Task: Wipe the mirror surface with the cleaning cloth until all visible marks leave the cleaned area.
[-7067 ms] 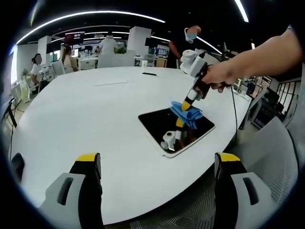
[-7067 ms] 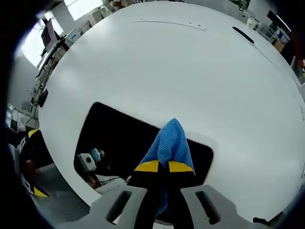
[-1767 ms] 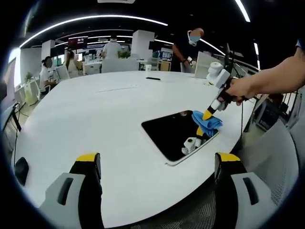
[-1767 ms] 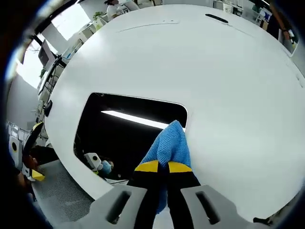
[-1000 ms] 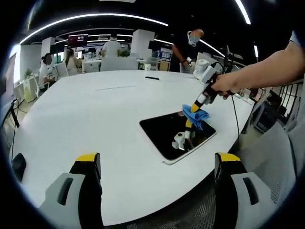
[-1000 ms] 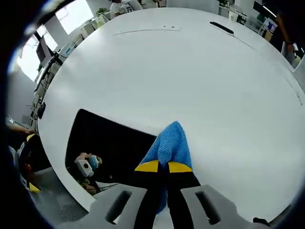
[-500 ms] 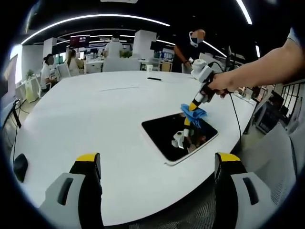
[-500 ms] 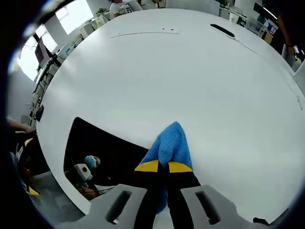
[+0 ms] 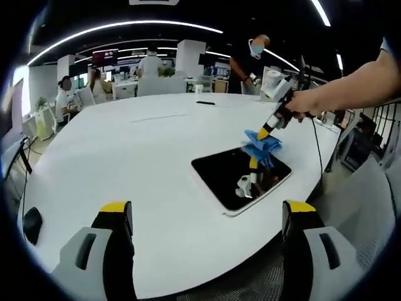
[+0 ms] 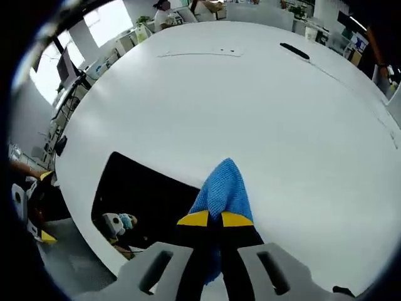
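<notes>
Right gripper (image 10: 209,219) fingers pinch the blue cloth (image 10: 222,185) on the mirror (image 9: 241,176); left gripper (image 9: 207,216) fingers spread apart.

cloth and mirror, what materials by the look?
Cleaning cloth: blue woven or knit fabric, likely microfibre, matte, with a fine ribbed texture. Mirror: glossy glass-like panel with a thin pale rim, looks dark and reflects the right gripper sharply.

A white table (image 9: 113,163) carries a dark pen-like item (image 10: 294,51) (far side), people (image 9: 252,58) standing beyond.
</notes>
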A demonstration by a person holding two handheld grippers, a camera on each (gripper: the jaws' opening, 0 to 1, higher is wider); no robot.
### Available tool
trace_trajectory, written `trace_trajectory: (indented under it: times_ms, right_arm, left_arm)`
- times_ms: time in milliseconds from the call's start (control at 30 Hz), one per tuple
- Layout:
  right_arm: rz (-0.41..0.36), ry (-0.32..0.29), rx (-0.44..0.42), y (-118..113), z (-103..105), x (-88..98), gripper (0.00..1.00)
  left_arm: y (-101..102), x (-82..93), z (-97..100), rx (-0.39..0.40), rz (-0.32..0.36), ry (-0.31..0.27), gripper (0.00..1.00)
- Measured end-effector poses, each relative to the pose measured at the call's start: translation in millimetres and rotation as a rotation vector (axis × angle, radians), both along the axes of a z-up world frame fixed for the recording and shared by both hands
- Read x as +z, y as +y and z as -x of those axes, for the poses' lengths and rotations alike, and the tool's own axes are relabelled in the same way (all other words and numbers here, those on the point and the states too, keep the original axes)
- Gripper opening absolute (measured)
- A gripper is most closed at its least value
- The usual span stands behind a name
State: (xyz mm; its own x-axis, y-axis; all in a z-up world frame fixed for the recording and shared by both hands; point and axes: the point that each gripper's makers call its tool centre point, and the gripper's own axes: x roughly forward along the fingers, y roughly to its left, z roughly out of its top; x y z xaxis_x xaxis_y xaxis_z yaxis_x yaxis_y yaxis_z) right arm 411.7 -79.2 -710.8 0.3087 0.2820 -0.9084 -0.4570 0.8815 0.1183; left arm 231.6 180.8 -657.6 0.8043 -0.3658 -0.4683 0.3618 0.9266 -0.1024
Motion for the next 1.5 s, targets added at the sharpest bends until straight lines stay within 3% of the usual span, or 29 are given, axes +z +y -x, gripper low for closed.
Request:
trace_trajectory:
  times_ms: [233, 400, 567, 833, 1033, 1100, 1200, 1300, 1367, 1433, 1500]
  right_arm:
    - [0.023, 0.005, -0.033, -46.7, 20.5, 9.5, 0.00]
    - [0.030, 0.017, -0.050, -63.8, 26.7, 8.6, 0.00]
    - [0.040, 0.021, -0.035, -64.7, 24.6, 4.1, 0.00]
    - [0.075, 0.061, -0.008, -65.2, 30.1, -25.3, 0.00]
    - [0.096, 0.022, 0.040, -64.9, 35.8, -34.6, 0.01]
    - [0.067, 0.043, -0.007, -65.8, 31.5, -37.0, 0.01]
    - [0.038, 0.039, 0.042, -67.4, 31.2, -36.9, 0.01]
    - [-0.016, 0.047, -0.022, -67.7, 31.5, -33.4, 0.02]
    - [-0.078, 0.010, -0.068, -65.2, 29.3, -21.0, 0.12]
    - [-0.125, -0.096, -0.036, -63.7, 22.2, -5.4, 0.30]
    - [-0.165, -0.159, 0.009, -62.2, 26.2, 8.2, 0.45]
  left_arm:
    - [-0.4, -1.1, 1.7, -0.009, -0.003, 0.008, 0.97]
    - [2.4, -1.6, 1.2, -0.001, -0.003, 0.002, 0.96]
    - [3.2, -2.6, 3.4, -0.002, -0.007, 0.000, 0.95]
    - [4.1, -3.1, 6.0, 0.005, -0.014, -0.004, 0.99]
    - [-3.4, 0.3, 5.3, 0.017, 0.008, -0.010, 0.99]
    - [-2.9, -1.8, 4.0, 0.007, -0.008, -0.001, 0.99]
    - [-0.7, -3.4, 4.6, 0.007, -0.012, 0.007, 0.99]
    - [-0.4, -1.2, 3.7, 0.011, -0.009, -0.001, 0.98]
    - [-1.7, 0.8, 2.5, 0.010, 0.008, -0.002, 0.99]
    - [-3.2, 2.6, 2.4, 0.004, 0.019, -0.008, 0.99]
    - [-3.3, 2.1, 3.0, 0.003, 0.028, -0.003, 0.99]
